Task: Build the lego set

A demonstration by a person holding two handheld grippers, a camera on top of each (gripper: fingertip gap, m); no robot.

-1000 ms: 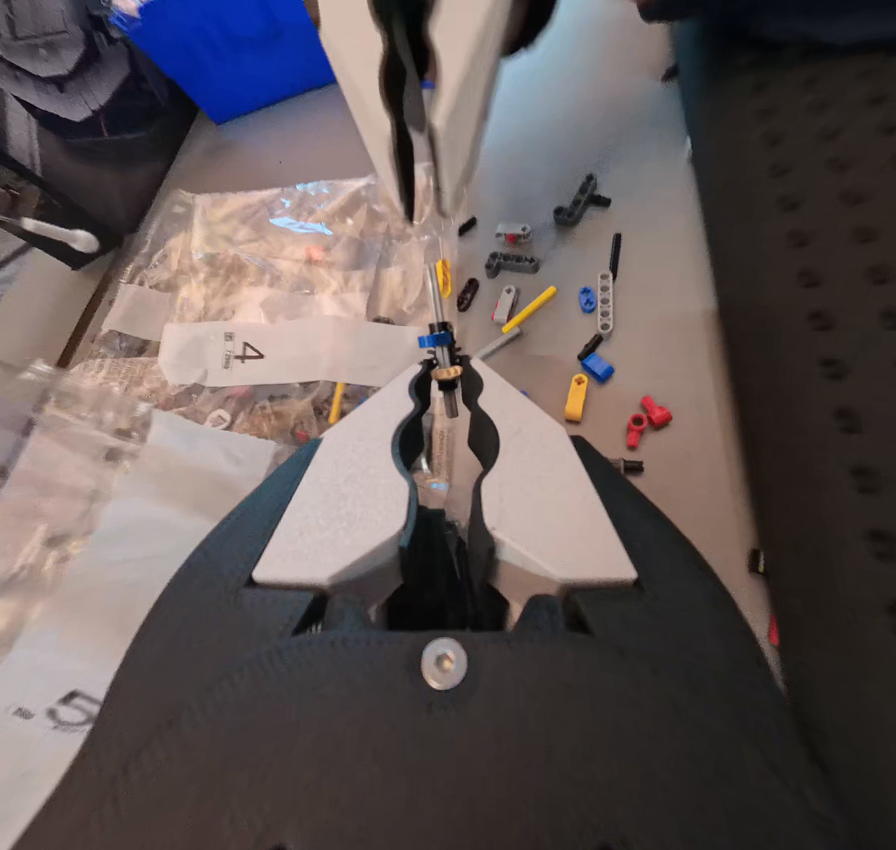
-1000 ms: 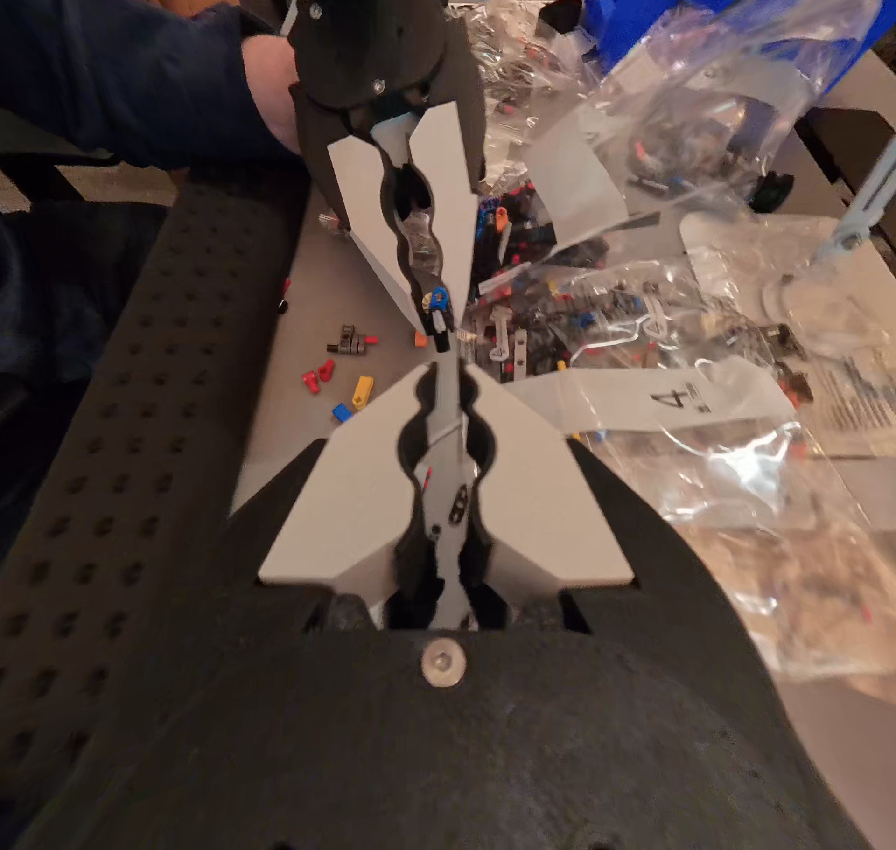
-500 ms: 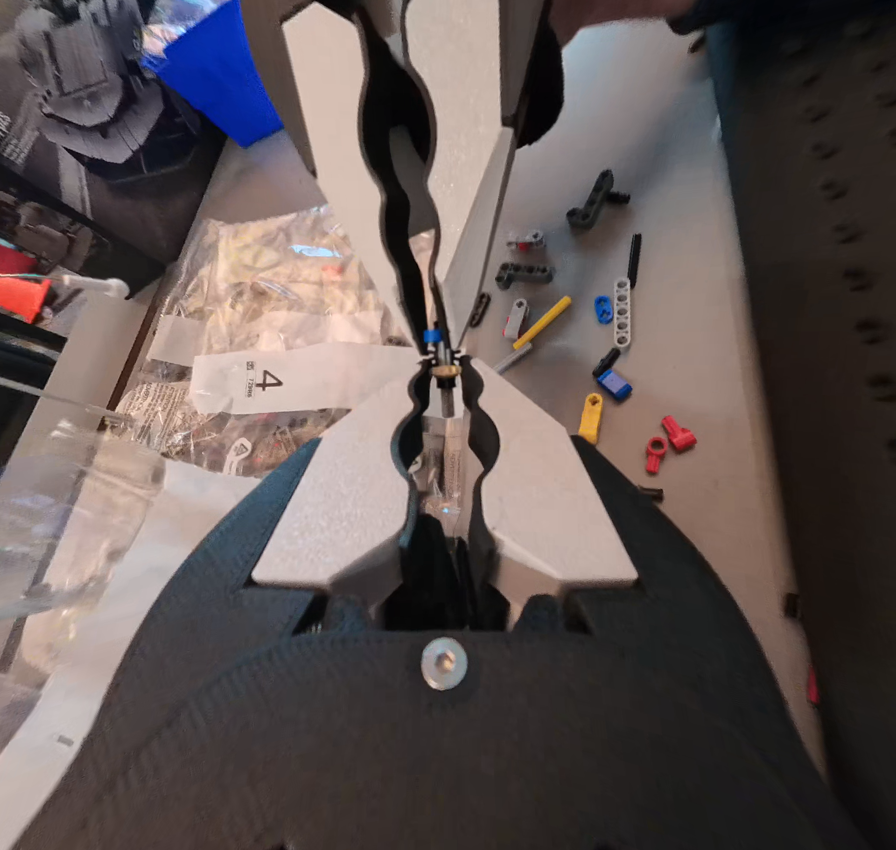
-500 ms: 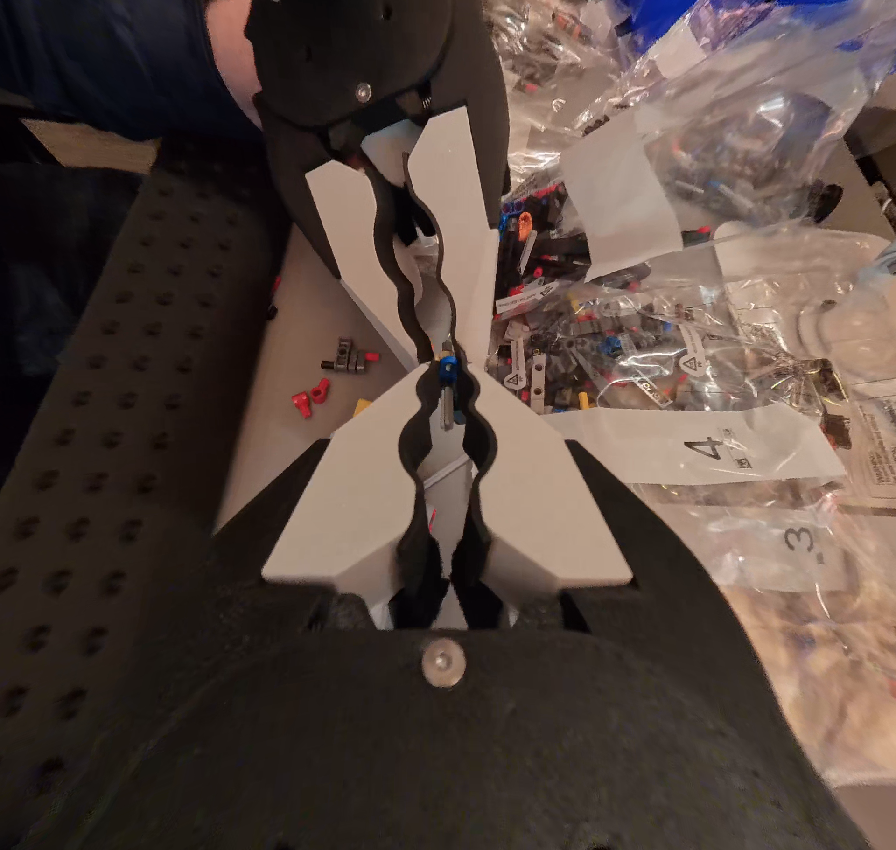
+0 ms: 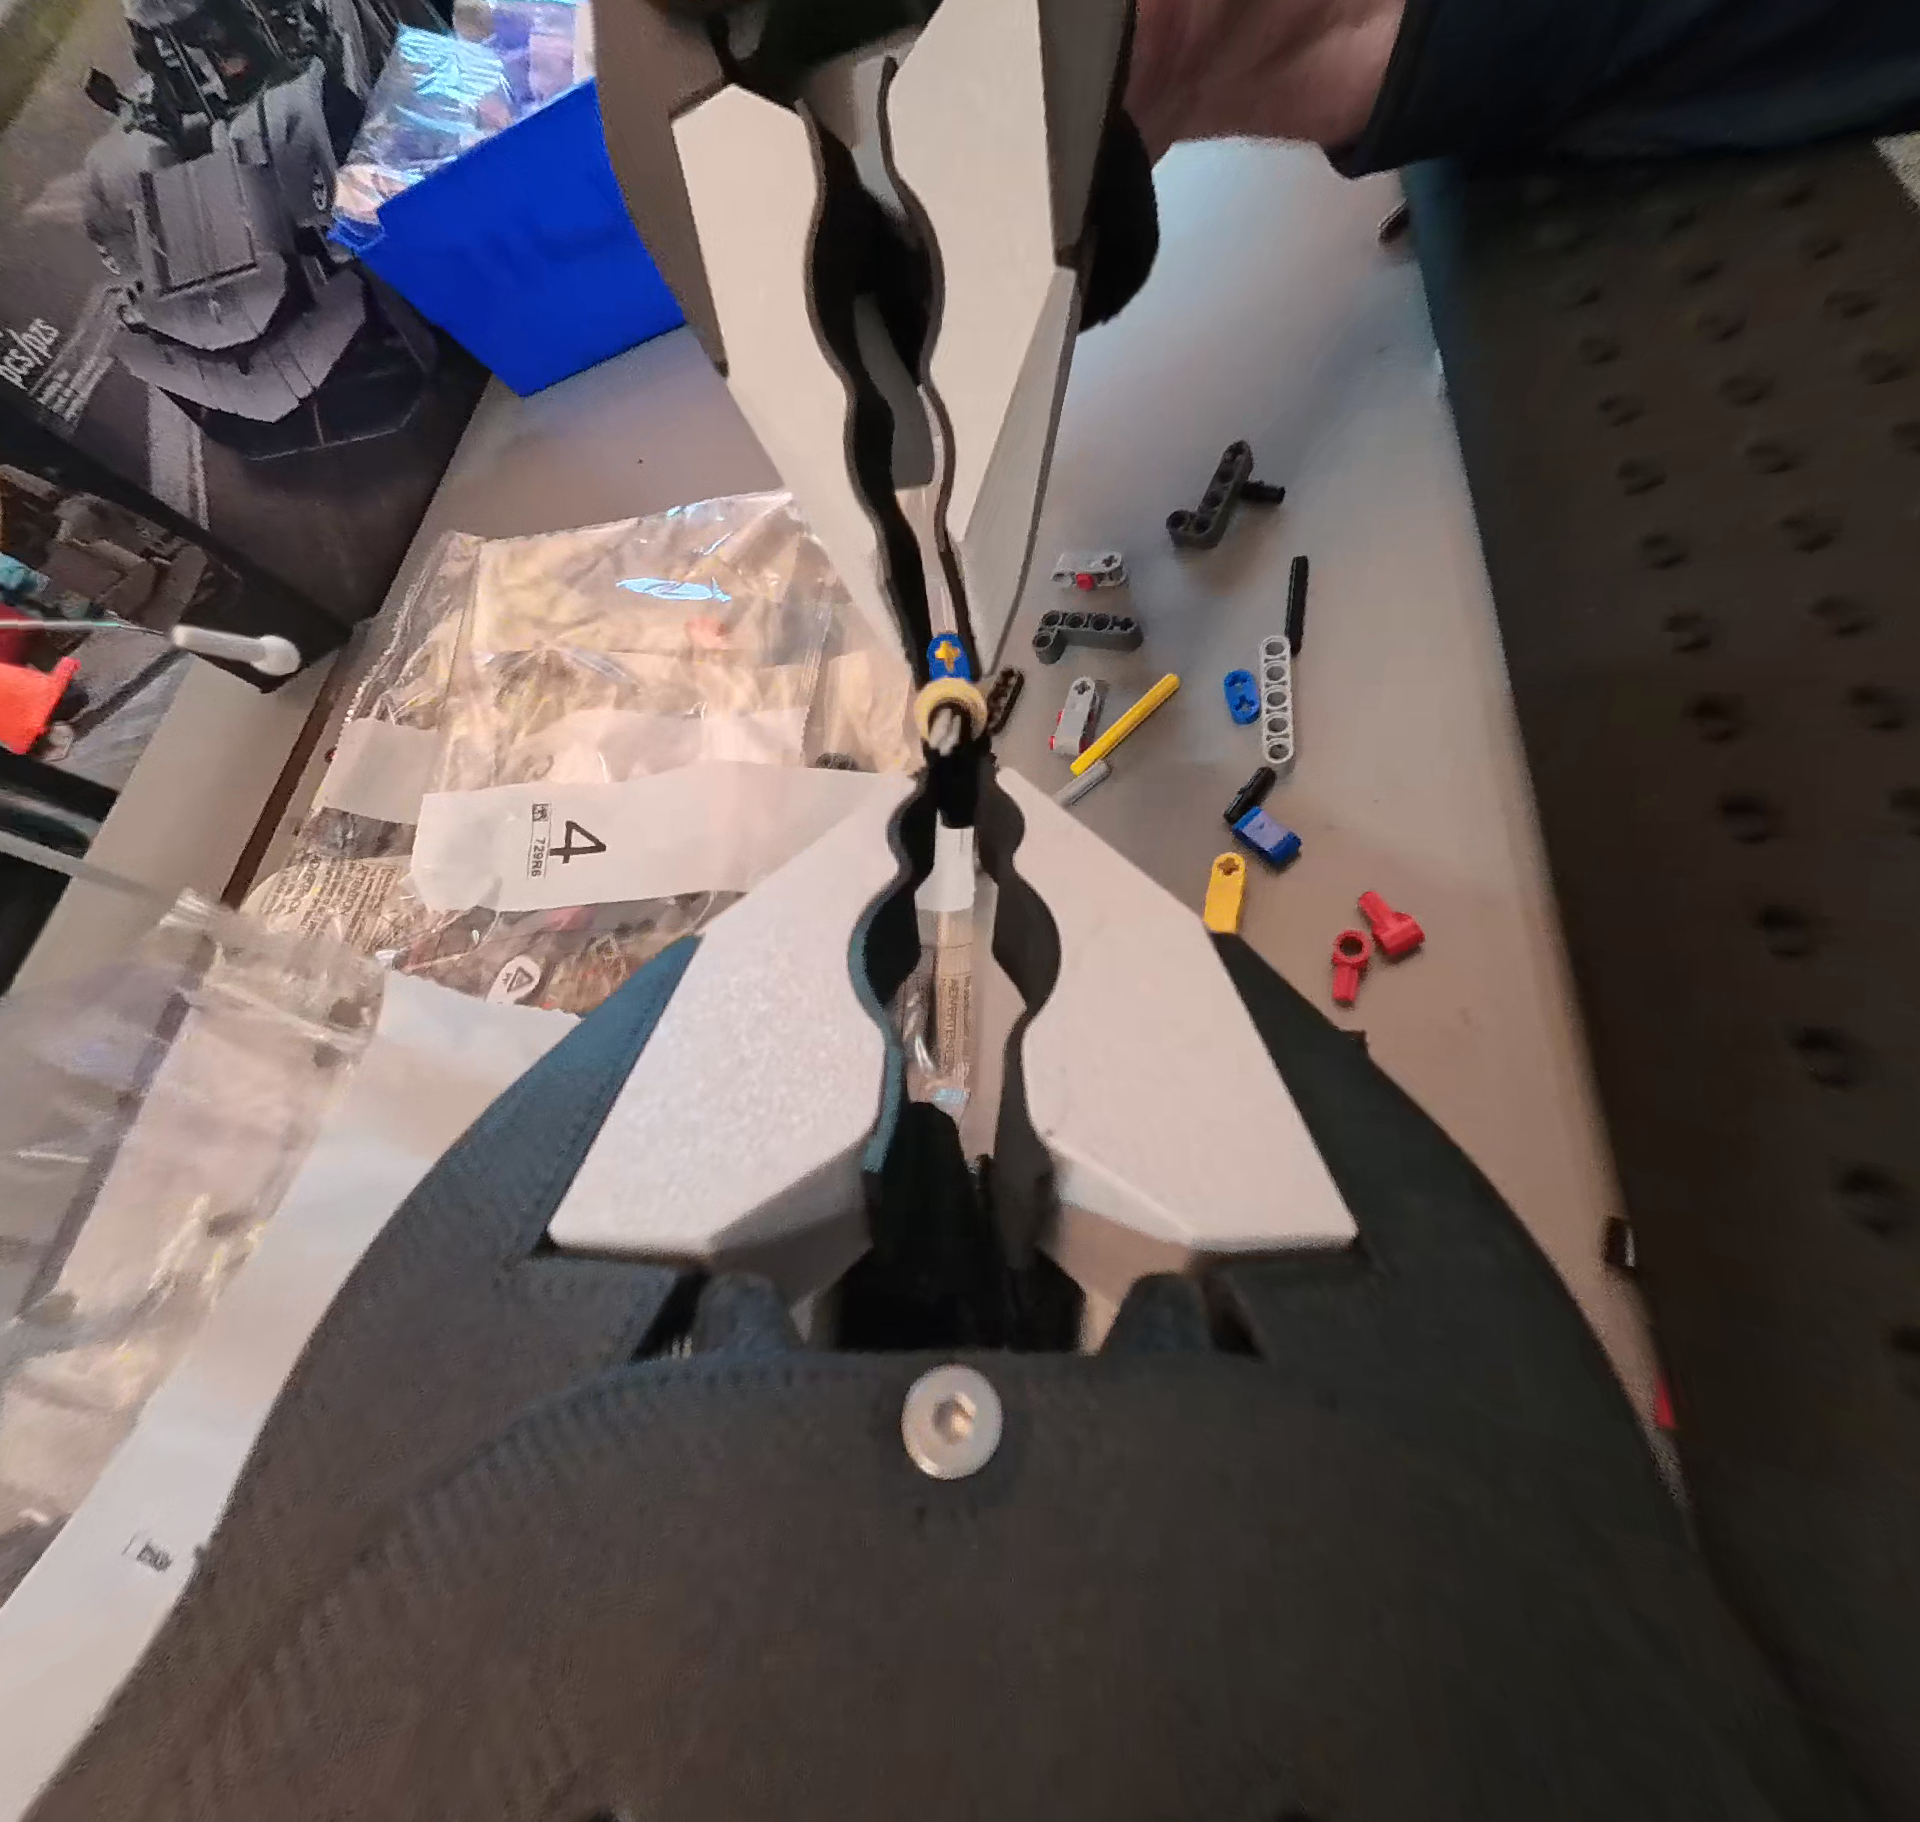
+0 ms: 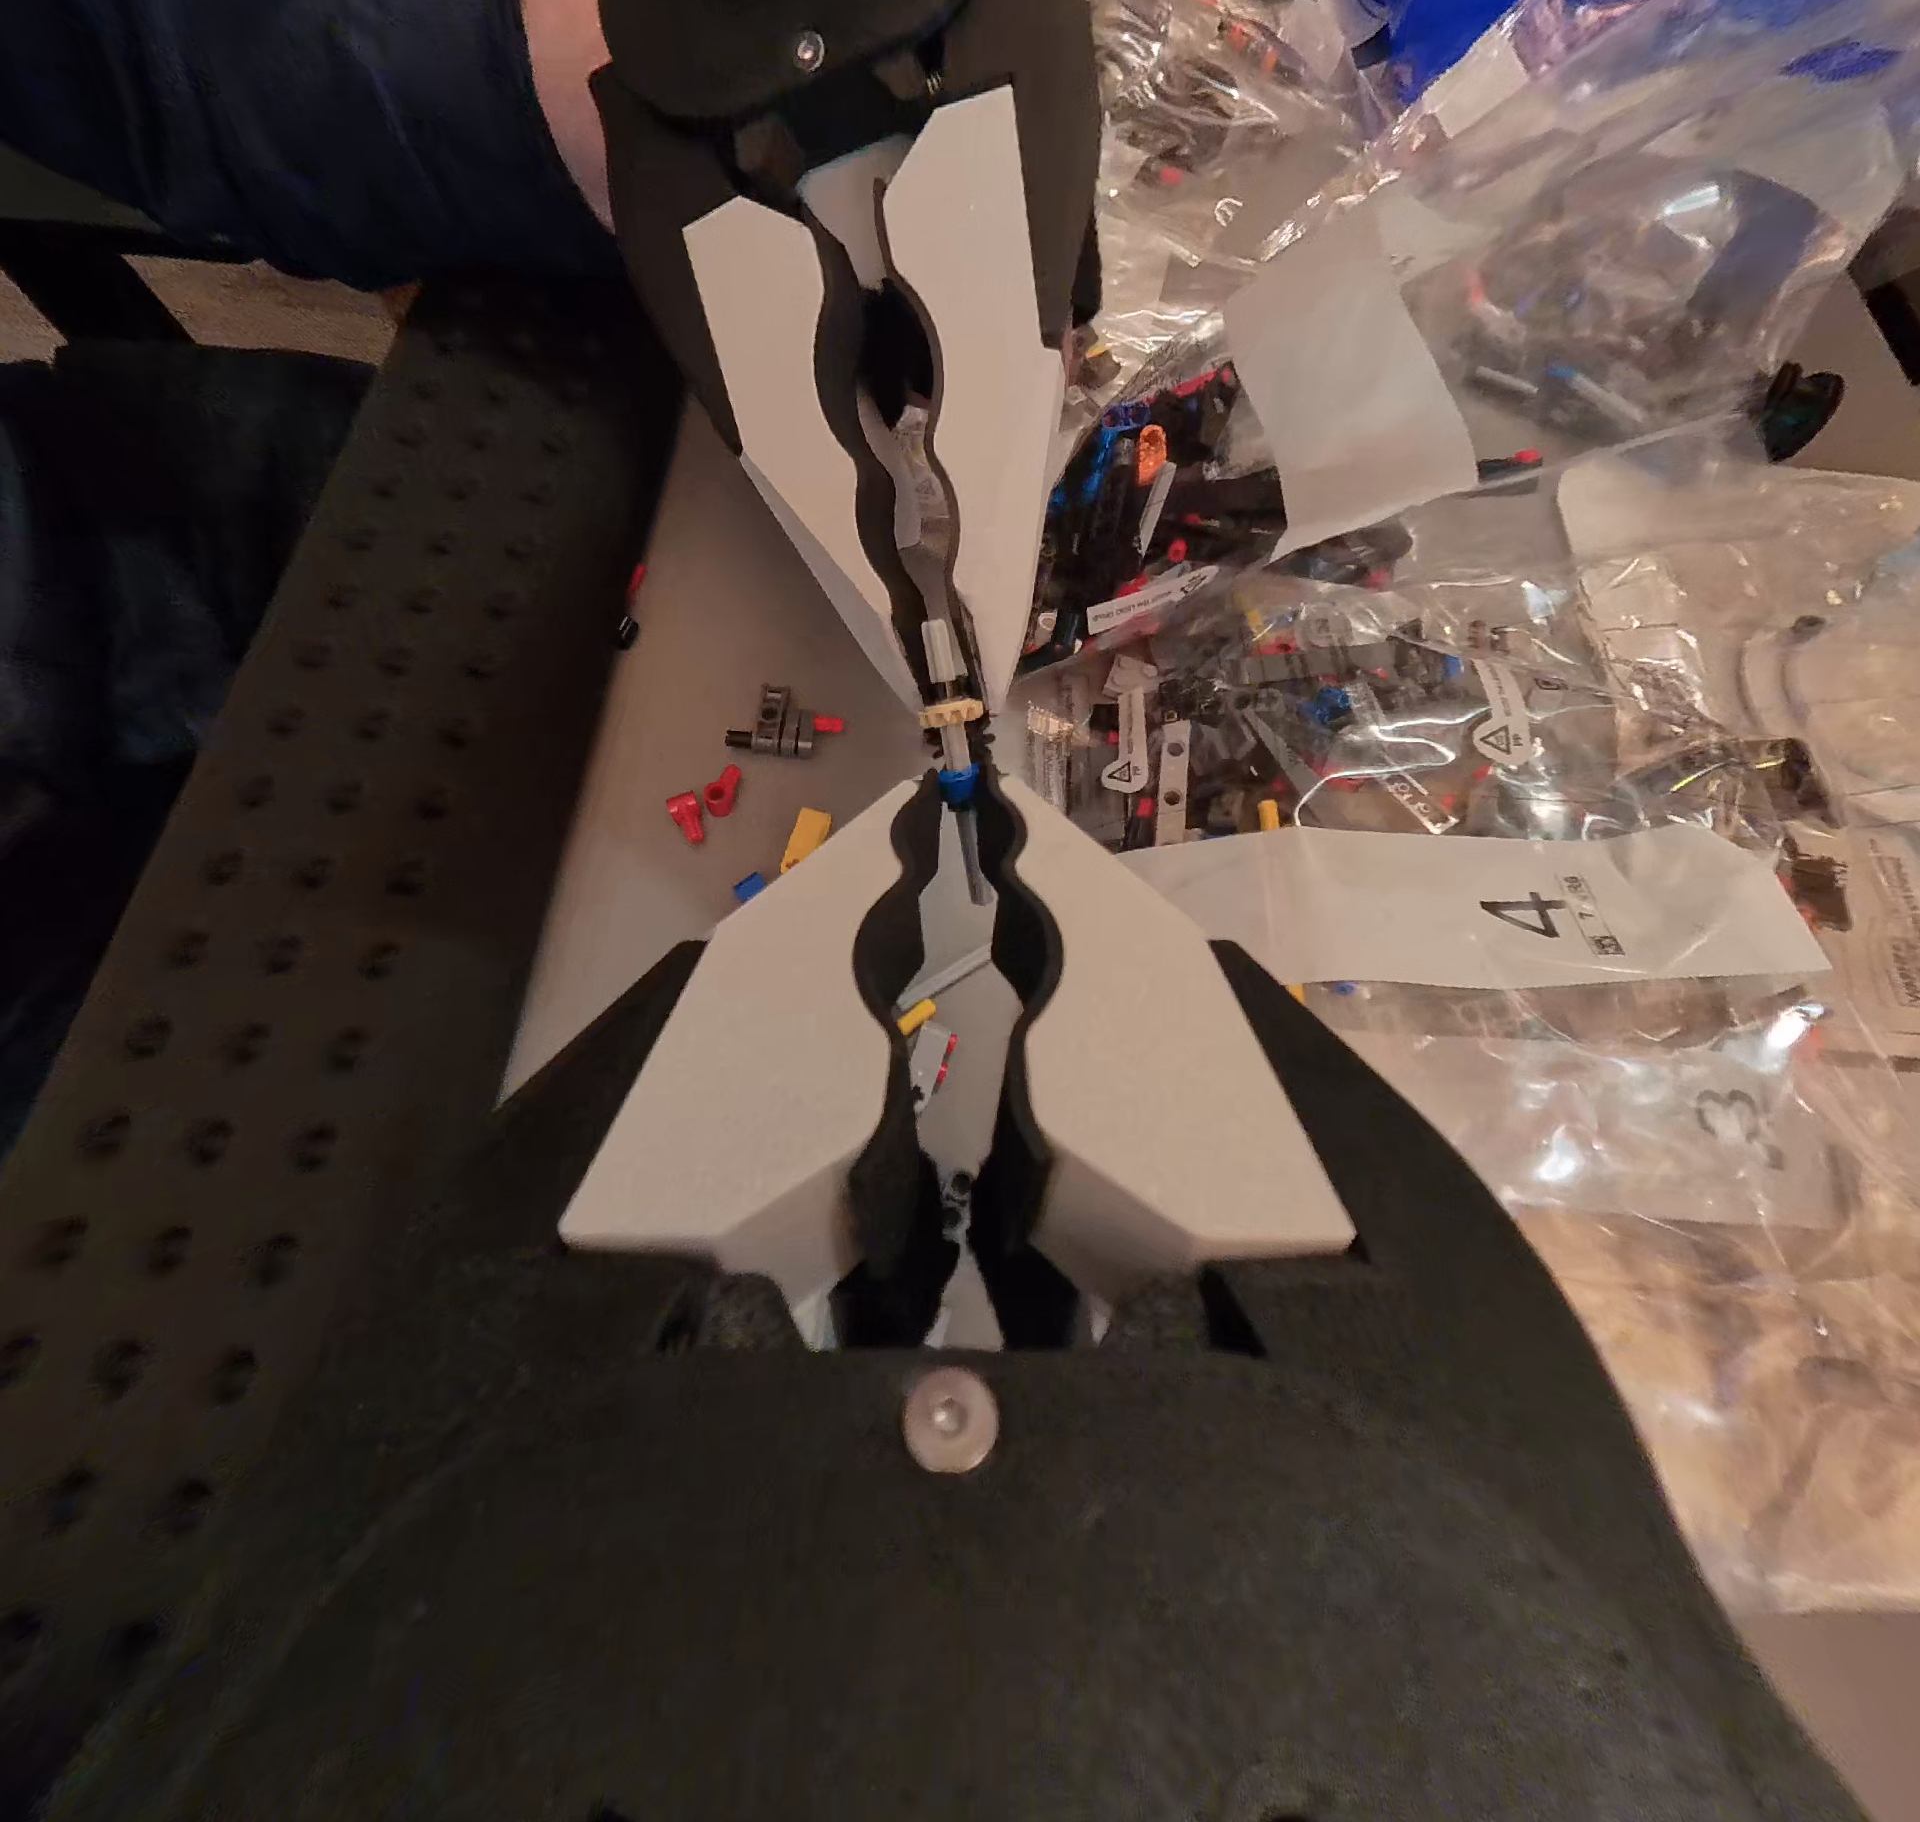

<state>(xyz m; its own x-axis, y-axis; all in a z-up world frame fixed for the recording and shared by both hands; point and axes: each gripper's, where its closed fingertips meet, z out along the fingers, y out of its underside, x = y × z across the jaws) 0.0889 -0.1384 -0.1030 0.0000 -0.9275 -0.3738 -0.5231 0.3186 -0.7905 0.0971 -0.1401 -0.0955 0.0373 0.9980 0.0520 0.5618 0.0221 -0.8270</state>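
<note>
1. Both grippers are meeting tip to tip in mid-air over the table (image 5: 1351,629), working on one small axle assembly. The step in hand looks like sliding bits along a thin grey axle (image 6: 971,863).

2. The left gripper (image 5: 954,785) has its jaws pressed together on the dark end of the axle stack, right at the fingertips. In the right wrist view a light grey connector (image 6: 938,652) sits between its fingers, further up the same stack.

3. The right gripper (image 6: 961,785) is pinching the blue bush (image 6: 956,787) on the axle, with the free end of the axle poking back between its jaws toward the camera.

4. Between the two grippers sits a small tan gear (image 6: 951,714), threaded on the same axle, with the blue bush just beside it. In the left wrist view the tan gear (image 5: 951,707) shows face-on, with the blue bush (image 5: 948,655) just behind.

5. My guess for the next move: push the blue bush along until it sits snug against the gear. Needs both grippers kept in line with the axle, or the thing will twist out of one grip.

6. Loose parts lie on the table to the right in the left wrist view: a yellow axle (image 5: 1125,723), a pair of red connectors (image 5: 1374,941), a white beam (image 5: 1277,702). Numbered clear bags (image 6: 1455,899) of pieces are piled on the other side, with a blue bin (image 5: 520,245) at the far end.
</note>
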